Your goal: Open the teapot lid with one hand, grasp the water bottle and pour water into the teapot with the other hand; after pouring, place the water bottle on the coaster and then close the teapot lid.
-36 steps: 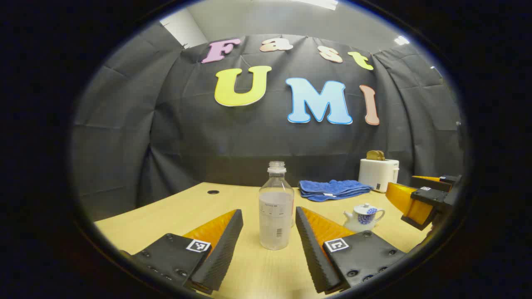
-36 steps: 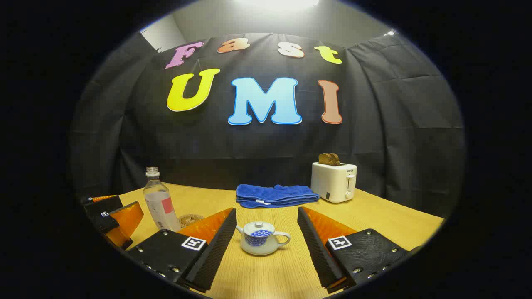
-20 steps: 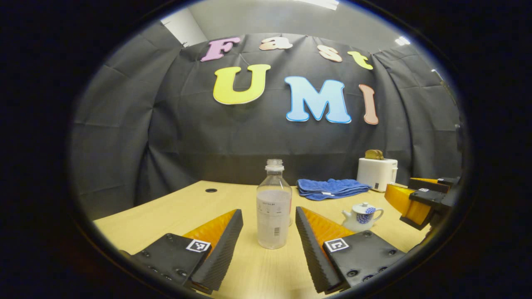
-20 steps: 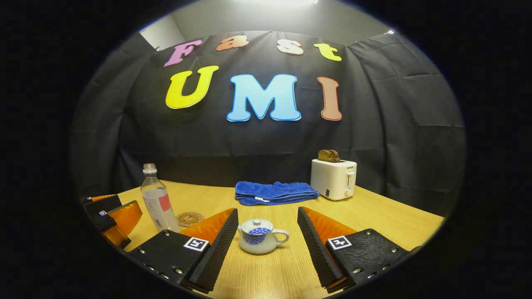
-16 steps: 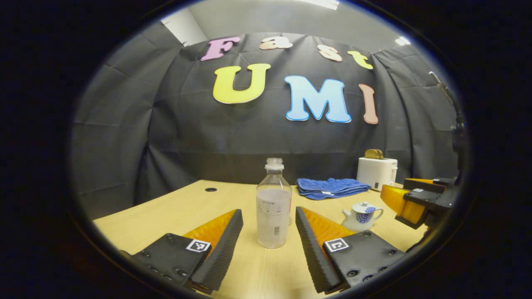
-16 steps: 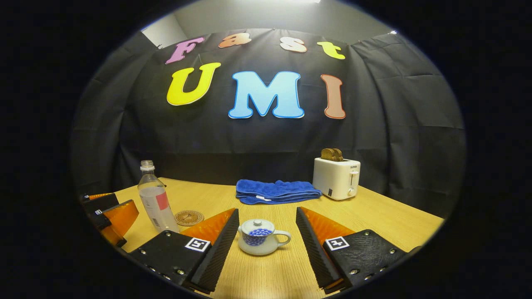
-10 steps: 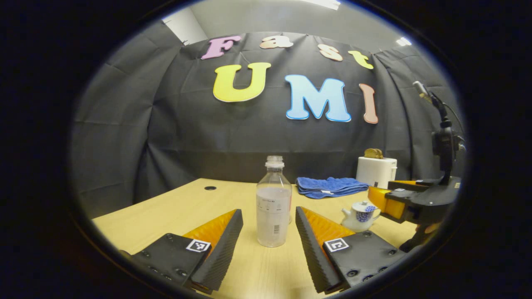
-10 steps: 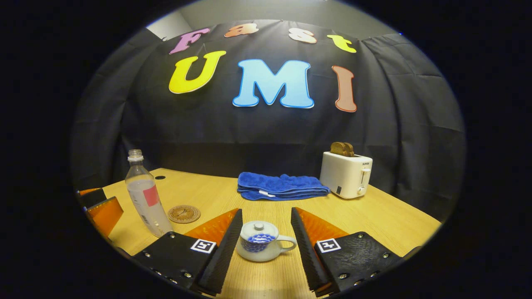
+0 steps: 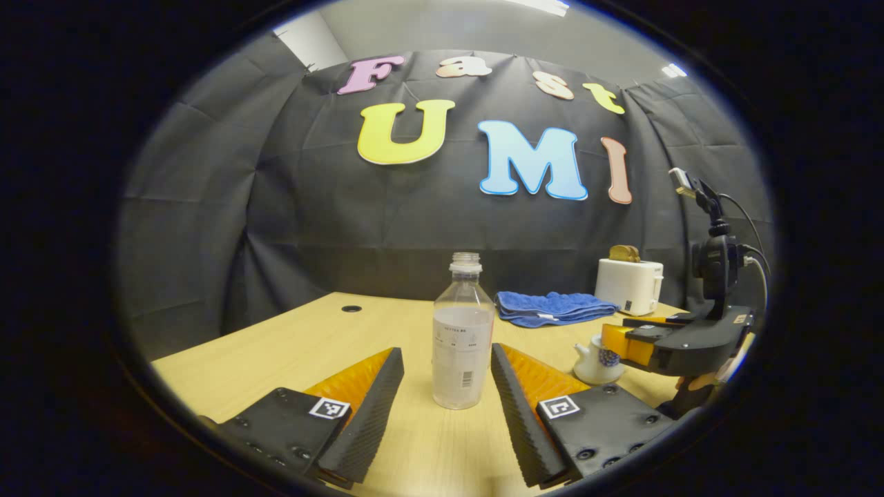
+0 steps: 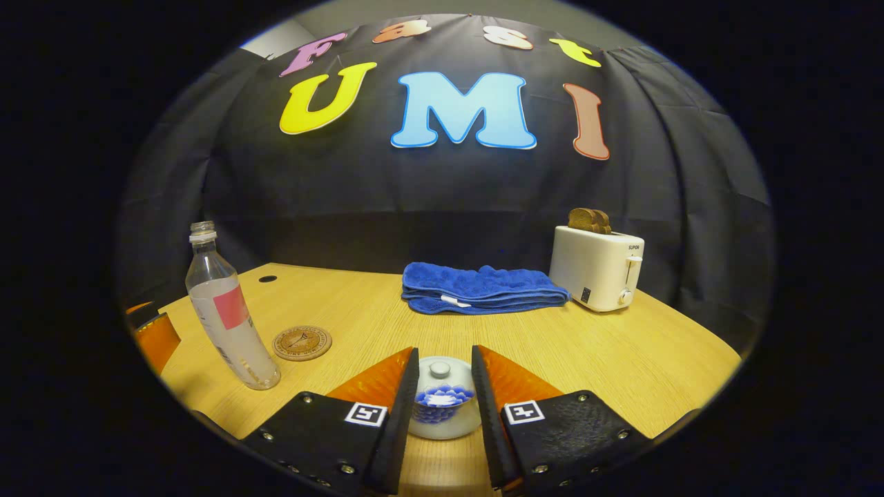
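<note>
In the left gripper view, the left gripper [image 9: 442, 407] is sitting low over the table [image 9: 290, 345] with its fingers spread wide, and the water bottle [image 9: 461, 331] is standing upright and capless just ahead of the tips, in line with the gap. Nothing is touching it. Off to the right, the right gripper [image 9: 625, 342] is reaching in over the teapot [image 9: 594, 362], hiding part of it. The risk on this side, as I'm reading it: the bottle is open at the top and holding water, so a finger that is nudging one side before the other is closing could tip it and spill across the table.

In the right gripper view, the right gripper [image 10: 442, 407] is looking much narrower, its fingers bracketing the teapot [image 10: 442, 407] and its lid [image 10: 440, 369], knob up and seated. Whether the pads are pressing on the pot or just standing beside it, I cannot tell. That is where the trouble is brewing: the fingers appear to be sitting low, alongside the body rather than around the knob, so closing here could grab or shove the whole pot instead of lifting the lid, and a smooth round pot could skate or twist away. To the left, the bottle [image 10: 224, 310] is standing just beside the coaster [image 10: 302, 343], not on it. The towel [image 10: 480, 288] and toaster [image 10: 597, 266] are staying well back, out of harm's way.
</note>
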The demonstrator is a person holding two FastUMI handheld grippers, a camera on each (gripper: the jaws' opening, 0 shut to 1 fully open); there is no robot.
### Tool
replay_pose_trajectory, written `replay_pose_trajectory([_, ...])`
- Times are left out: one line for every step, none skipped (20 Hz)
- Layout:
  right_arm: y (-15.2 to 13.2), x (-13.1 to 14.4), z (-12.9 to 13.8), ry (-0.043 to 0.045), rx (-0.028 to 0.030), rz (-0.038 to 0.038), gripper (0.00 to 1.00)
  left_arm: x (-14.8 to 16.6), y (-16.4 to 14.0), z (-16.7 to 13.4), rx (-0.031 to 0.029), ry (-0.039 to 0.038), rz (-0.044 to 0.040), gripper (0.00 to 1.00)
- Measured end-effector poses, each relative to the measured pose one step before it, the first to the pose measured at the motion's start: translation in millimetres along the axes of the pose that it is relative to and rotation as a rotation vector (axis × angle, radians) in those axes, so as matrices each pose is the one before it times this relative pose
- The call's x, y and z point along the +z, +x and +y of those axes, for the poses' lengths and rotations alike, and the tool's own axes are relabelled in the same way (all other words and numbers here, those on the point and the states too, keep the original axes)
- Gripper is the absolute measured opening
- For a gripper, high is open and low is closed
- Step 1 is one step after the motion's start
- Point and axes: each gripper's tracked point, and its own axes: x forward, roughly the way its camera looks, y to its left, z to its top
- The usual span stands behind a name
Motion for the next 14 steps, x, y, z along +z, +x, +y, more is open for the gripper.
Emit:
replay_pose_trajectory([1.14, 1.73, 0.61, -0.00074, 0.00153, -0.00359, 0.47, -1.67, 0.3, -0.01, -0.00052, -0.0027, 0.00242, 0.87])
replay_pose_trajectory([-2.74, 2.42, -1.55, 0.00158, -0.01101, -0.00302, 0.47, 0.23, -0.32, 0.83, 0.00001, -0.00195, 0.00143, 0.87])
replay_pose_trajectory([4.03, -0.76, 2.38, 0.00169, 0.0024, -0.00003, 0.37, -1.11, 0.95, 0.61, 0.00085, -0.00055, 0.00039, 0.87])
replay_pose_trajectory([-0.92, -2.28, 0.01, -0.006, -0.00155, -0.00055, 0.21, 0.77, 0.44, 0.69, 0.00157, 0.00134, 0.00006, 0.87])
replay_pose_trajectory([0.15, 1.35, 1.25, -0.00504, 0.0017, 0.00035, 0.2, -0.17, -0.11, 0.77, 0.00108, 0.00102, -0.00154, 0.87])
replay_pose_trajectory([-0.34, 0.18, 0.53, -0.0042, 0.00054, -0.00137, 0.21, 0.93, -0.29, 0.17, 0.0, 0.00112, -0.00139, 0.87])
replay_pose_trajectory([5.43, 2.72, -4.79, 0.01198, -0.00878, -0.00561, 0.2, -0.67, 0.86, 0.36, -0.00066, 0.00129, 0.00063, 0.87])
replay_pose_trajectory([-13.23, -0.75, -3.45, 0.01924, 0.00209, -0.00294, 0.13, -0.06, 0.88, -0.09, -0.00001, 0.00187, 0.00139, 0.87])
replay_pose_trajectory([6.56, -0.97, 1.55, 0.00142, -0.00237, -0.00106, 0.05, -1.86, 1.3, 0.67, 0.0013, 0.0002, 0.00271, 0.87])
replay_pose_trajectory([-0.14, -2.81, 5.91, 0.00336, 0.00079, 0.00394, 0.05, -0.35, 0.33, 0.41, -0.00017, -0.00134, 0.00261, 0.87])
replay_pose_trajectory([-0.32, 0.88, 1.35, -0.00261, 0.00269, -0.00182, 0.05, -1.5, 0.43, -0.11, -0.00106, -0.0008, 0.00347, 0.87])
replay_pose_trajectory([0.57, 0.76, -0.8, -0.00007, 0.00307, 0.0018, 0.05, -0.46, 0.84, -0.61, -0.00095, 0.00137, 0.0043, 0.87])
replay_pose_trajectory([-0.02, 1.4, -0.4, 0.00162, 0.00402, -0.00216, 0.05, -1.76, 2.08, 0.03, -0.00051, 0.00145, 0.00294, 0.87])
replay_pose_trajectory([-1.06, 0.02, -0.73, 0.00431, 0.00183, -0.00145, 0.05, -0.21, 0.85, -0.01, -0.00188, 0.0003, 0.00267, 0.87])
